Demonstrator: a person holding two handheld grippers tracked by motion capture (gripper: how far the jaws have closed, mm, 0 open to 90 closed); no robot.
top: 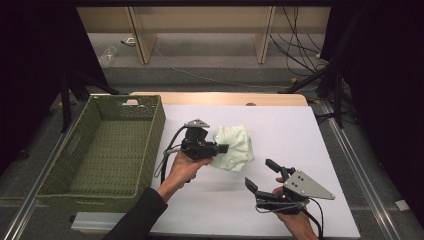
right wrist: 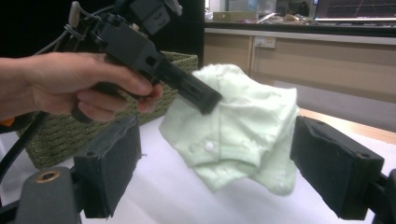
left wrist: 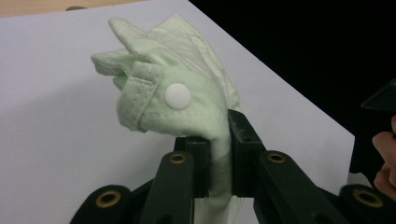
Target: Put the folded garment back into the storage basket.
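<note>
At about 9 o'clock on the table (top: 280,130) sits the big green woven basket (top: 107,145), empty as far as I can see, and that's where I'd guess this pale green garment (top: 234,146) is headed. Right now the garment hangs bunched near the middle of the white surface, lifted off it by the left gripper (top: 223,148), whose jaws are clamped tight on a fold of the cloth, just below a white snap button (left wrist: 177,96). The right gripper (top: 260,175) waits down at 5 o'clock, jaws spread wide with nothing between them, pointed at the dangling fabric. Honestly the trick here is to keep that pinch firm and carry the bundle high enough that the loose end clears the basket's near wall, then let go once it's over the middle. The grip looks thin, only a small fold, so go slow or it could slip out.
</note>
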